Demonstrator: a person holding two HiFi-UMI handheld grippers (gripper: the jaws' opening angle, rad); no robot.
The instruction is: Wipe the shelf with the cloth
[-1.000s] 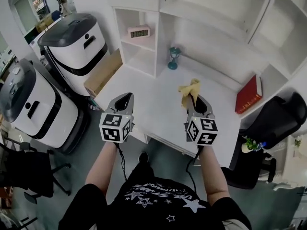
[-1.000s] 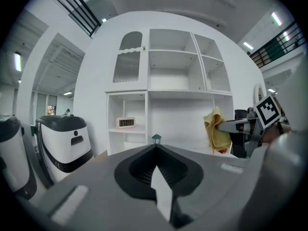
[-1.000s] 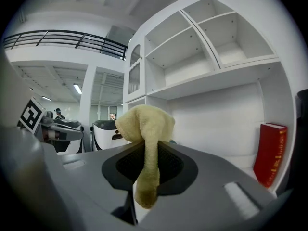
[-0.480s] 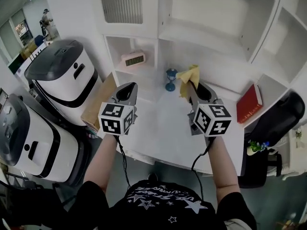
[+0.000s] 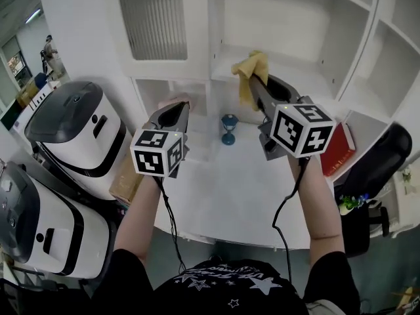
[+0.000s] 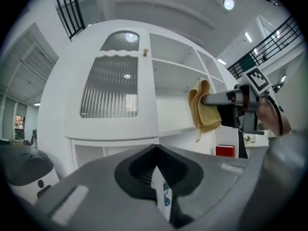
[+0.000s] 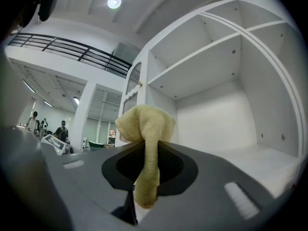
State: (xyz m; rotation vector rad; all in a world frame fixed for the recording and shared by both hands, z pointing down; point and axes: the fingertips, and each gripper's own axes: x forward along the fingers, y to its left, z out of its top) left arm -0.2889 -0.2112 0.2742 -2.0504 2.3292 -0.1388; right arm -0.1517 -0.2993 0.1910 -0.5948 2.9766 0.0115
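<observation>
A yellow cloth (image 5: 250,71) hangs from the tips of my right gripper (image 5: 253,88), which is shut on it. The cloth is held up at the front edge of the white shelf (image 5: 296,81) in the middle bay of the shelf unit; I cannot tell whether it touches the board. In the right gripper view the cloth (image 7: 146,129) droops over the jaws, with the bare shelf (image 7: 255,159) beyond. My left gripper (image 5: 176,107) is raised to the left, shut and holding nothing. The left gripper view shows the cloth (image 6: 203,112) and the right gripper (image 6: 208,99) off to its right.
A ribbed-glass cabinet door (image 5: 155,22) is at the upper left. On the white desk (image 5: 223,189) stand a teal hourglass-shaped ornament (image 5: 228,128) and a red book (image 5: 342,151). White bin-like machines (image 5: 73,131) stand at the left, a black chair (image 5: 388,155) at the right.
Both grippers have risen from desk height. The right one has carried the cloth up to the middle shelf, and the head view has tilted up.
</observation>
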